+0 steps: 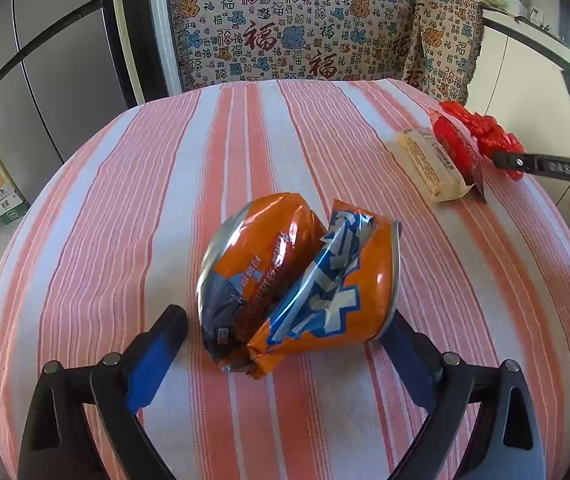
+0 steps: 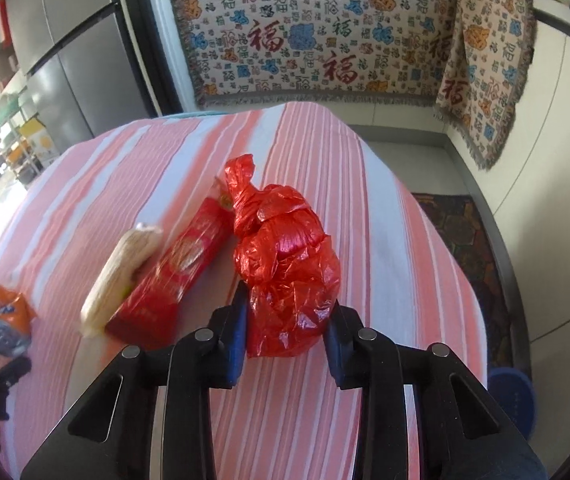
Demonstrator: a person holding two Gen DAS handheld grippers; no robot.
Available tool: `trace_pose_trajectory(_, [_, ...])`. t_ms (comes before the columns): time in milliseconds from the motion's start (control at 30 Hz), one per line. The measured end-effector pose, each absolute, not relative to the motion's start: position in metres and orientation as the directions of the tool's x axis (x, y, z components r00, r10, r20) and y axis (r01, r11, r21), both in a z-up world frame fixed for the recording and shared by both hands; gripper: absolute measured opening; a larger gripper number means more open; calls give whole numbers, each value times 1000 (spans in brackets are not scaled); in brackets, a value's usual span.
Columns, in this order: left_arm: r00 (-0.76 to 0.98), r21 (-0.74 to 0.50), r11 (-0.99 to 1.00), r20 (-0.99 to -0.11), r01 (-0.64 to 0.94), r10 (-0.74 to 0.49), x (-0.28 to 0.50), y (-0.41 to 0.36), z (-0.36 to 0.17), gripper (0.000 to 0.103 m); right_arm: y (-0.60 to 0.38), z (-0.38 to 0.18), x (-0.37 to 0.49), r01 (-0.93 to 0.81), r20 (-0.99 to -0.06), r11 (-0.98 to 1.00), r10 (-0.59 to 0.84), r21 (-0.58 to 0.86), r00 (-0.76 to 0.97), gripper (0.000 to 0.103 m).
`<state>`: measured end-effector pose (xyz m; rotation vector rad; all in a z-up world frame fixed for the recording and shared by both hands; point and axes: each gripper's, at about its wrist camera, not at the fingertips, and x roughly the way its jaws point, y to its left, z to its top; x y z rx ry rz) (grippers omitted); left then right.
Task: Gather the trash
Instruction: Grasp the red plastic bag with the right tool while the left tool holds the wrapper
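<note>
Four pieces of trash sit on the striped tablecloth (image 1: pixel 125 200): one crushed orange snack bag (image 1: pixel 293 280), one cream wrapped bar (image 1: pixel 431 166), one red packet (image 2: pixel 173 272), and one knotted red plastic bag (image 2: pixel 285 264). Two grippers are in use, the left gripper (image 1: pixel 281 344) and the right gripper (image 2: pixel 285 332), each with two blue-padded fingers. Behind the table hang two patterned throws, a wide throw (image 1: pixel 293 24) and a narrow throw (image 2: pixel 485 80).

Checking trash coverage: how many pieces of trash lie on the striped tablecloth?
4: crushed orange can between left gripper's open fingers; cream wrapper, red packet, and red bag at right gripper.
</note>
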<state>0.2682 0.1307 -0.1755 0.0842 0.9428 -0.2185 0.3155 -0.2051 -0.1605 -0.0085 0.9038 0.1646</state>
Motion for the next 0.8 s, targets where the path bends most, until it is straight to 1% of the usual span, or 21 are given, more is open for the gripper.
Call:
trace_pose_trajectory(100, [567,-24,975,-810,222,-149,268,130,-175,98,-193,-161,262,-177,-790,981,170,78,589,33])
trace_pose_trajectory(233, [567,-38,974,-808,223,-161,267,132,-174,97,-165,-177,202,-242,-810,965,222,103,542,34])
trace_pose_trajectory(267, [567,-48,973,-805,225,-171,267,133,-173,97,-160,-180,193,-249,-807,964,223,97,547,38])
trace_pose_trajectory(300, [567,-63,971,-802,230,-186,267,134,-172,97,-155,-179,184,-258,-795,964,211,72,569,40])
trace_pose_trajectory(333, [566,-86,968,-797,236,-209,267,137,-171,97,-151,-181,179,-268,-793,961,211,63,571,54])
trace_pose_trajectory(367, [565,-113,963,-791,244,-235,266,141,-169,97,-150,-182,176,-276,-791,959,221,69,570,70])
trace_pose_trajectory(400, [562,-133,959,-786,252,-257,265,145,-168,97,-150,-183,173,-273,-786,959,228,79,574,75])
trace_pose_trajectory(467, [557,-148,951,-782,272,-281,263,150,-167,97,-154,-183,174,-272,-785,958,235,88,573,78])
trace_pose_trajectory(567, [553,-121,945,-785,304,-278,259,152,-166,97,-159,-179,177,-284,-800,955,234,84,552,82])
trace_pose_trajectory(633, [554,-123,939,-779,322,-292,258,156,-164,97,-165,-173,179,-285,-806,955,229,78,547,84])
trace_pose_trajectory(800, [562,-134,919,-756,370,-336,265,150,-158,97,-174,-157,193,-280,-808,957,224,76,545,87])
